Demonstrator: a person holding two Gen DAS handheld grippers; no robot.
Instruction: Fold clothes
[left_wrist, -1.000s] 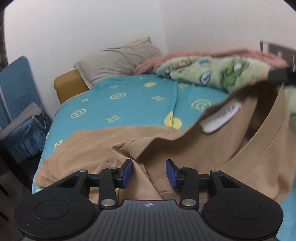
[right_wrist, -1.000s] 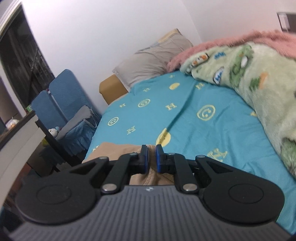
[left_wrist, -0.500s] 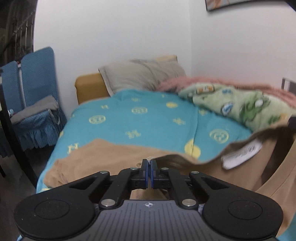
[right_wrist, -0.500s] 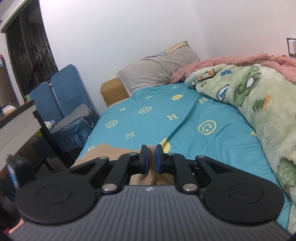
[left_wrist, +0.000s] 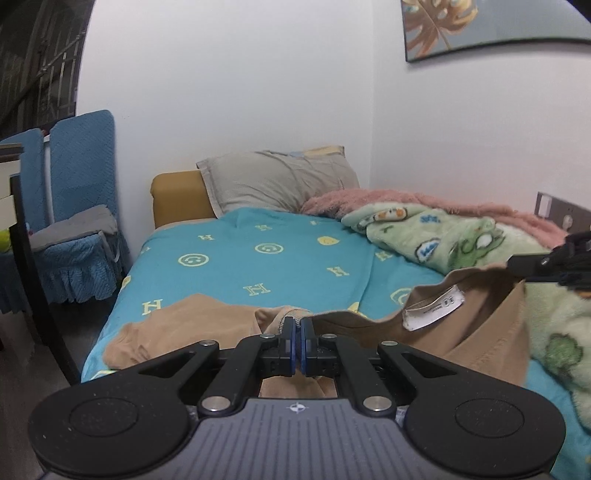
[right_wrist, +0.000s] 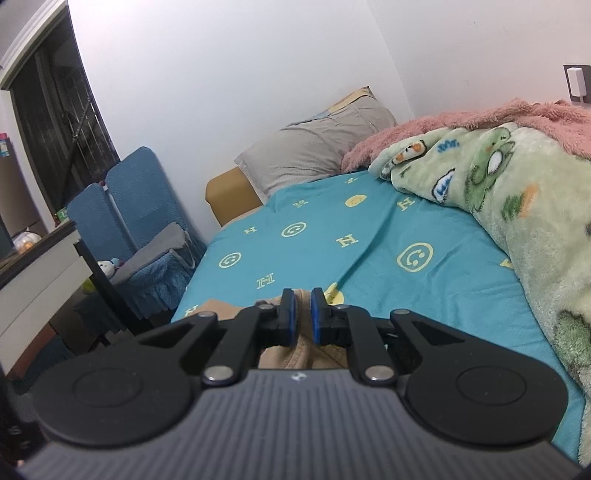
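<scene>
A tan T-shirt (left_wrist: 192, 321) lies partly on the near end of the turquoise bed sheet (left_wrist: 288, 258) and partly hangs in the air. My left gripper (left_wrist: 297, 325) is shut on a bunched tan edge of it. At the right, the collar with its white label (left_wrist: 434, 312) is raised, held up by my right gripper (left_wrist: 546, 264), which shows as a dark shape at that edge. In the right wrist view my right gripper (right_wrist: 303, 304) is shut on a fold of the T-shirt (right_wrist: 295, 350); the rest of the garment is hidden below the jaws.
A green cartoon blanket (left_wrist: 461, 243) over a pink fleece (left_wrist: 388, 197) fills the bed's right side. A grey pillow (left_wrist: 277, 181) leans at the yellow headboard (left_wrist: 177, 197). Blue covered chairs (left_wrist: 77, 206) and a dark table edge (right_wrist: 44, 254) stand left of the bed.
My left gripper closed on the tan fabric and rose, lifting that edge. The right gripper stayed shut on the shirt, nearly still.
</scene>
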